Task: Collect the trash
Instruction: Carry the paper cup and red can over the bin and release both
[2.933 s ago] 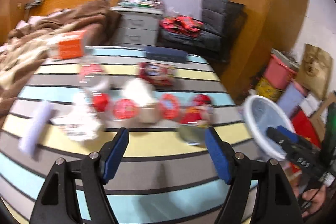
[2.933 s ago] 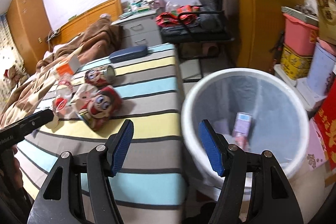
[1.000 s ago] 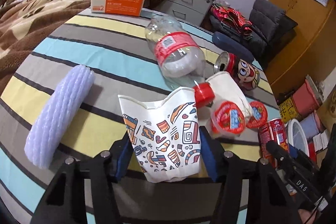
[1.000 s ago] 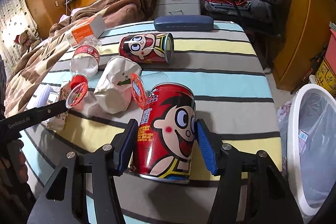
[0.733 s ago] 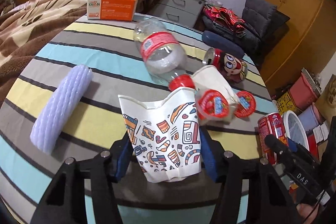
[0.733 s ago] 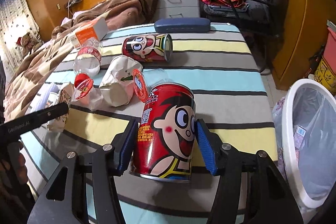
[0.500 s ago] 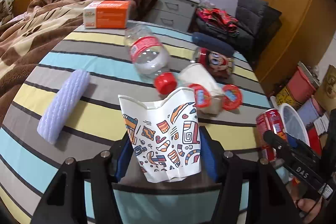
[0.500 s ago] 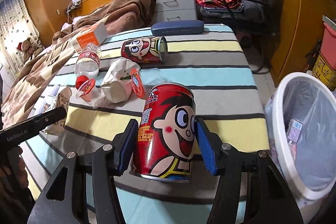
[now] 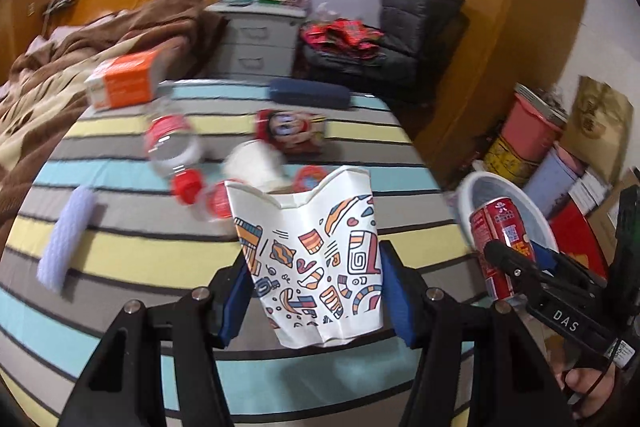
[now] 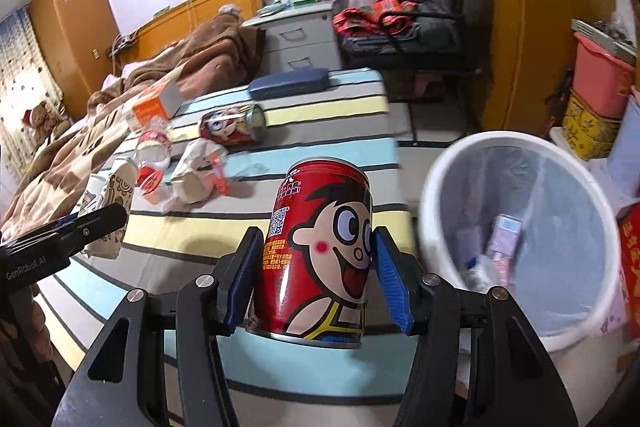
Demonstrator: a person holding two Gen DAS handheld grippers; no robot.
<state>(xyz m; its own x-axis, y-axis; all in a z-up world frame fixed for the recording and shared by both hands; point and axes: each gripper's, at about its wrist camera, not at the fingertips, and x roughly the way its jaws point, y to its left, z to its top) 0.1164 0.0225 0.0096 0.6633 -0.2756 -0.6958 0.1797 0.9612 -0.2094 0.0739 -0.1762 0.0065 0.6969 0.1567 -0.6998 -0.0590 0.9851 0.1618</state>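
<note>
My left gripper [image 9: 316, 291] is shut on a crushed white paper cup with coloured patterns [image 9: 310, 255], held above the striped table [image 9: 140, 255]. My right gripper [image 10: 316, 279] is shut on a red cartoon can [image 10: 320, 251], held upright near the table's right edge, just left of the white trash bin [image 10: 516, 255]. The can [image 9: 500, 239] and the bin [image 9: 472, 195] also show at the right of the left wrist view. On the table lie a second cartoon can [image 10: 232, 125], a clear bottle with a red label [image 9: 170, 143], a crumpled white cup [image 9: 256, 165] and red lids [image 9: 186, 187].
An orange box [image 9: 124, 81], a dark blue case [image 9: 308, 93] and a white foam sleeve [image 9: 66, 239] lie on the table. The bin holds some packets [image 10: 500, 239]. A bed with a brown blanket [image 10: 120, 115], grey drawers [image 10: 304, 35], a chair [image 10: 432, 11] and storage boxes [image 10: 600, 79] surround it.
Both grippers have carried their loads to the right, towards the bin. The bin now looms larger in the right wrist view. The items on the table have fallen further back.
</note>
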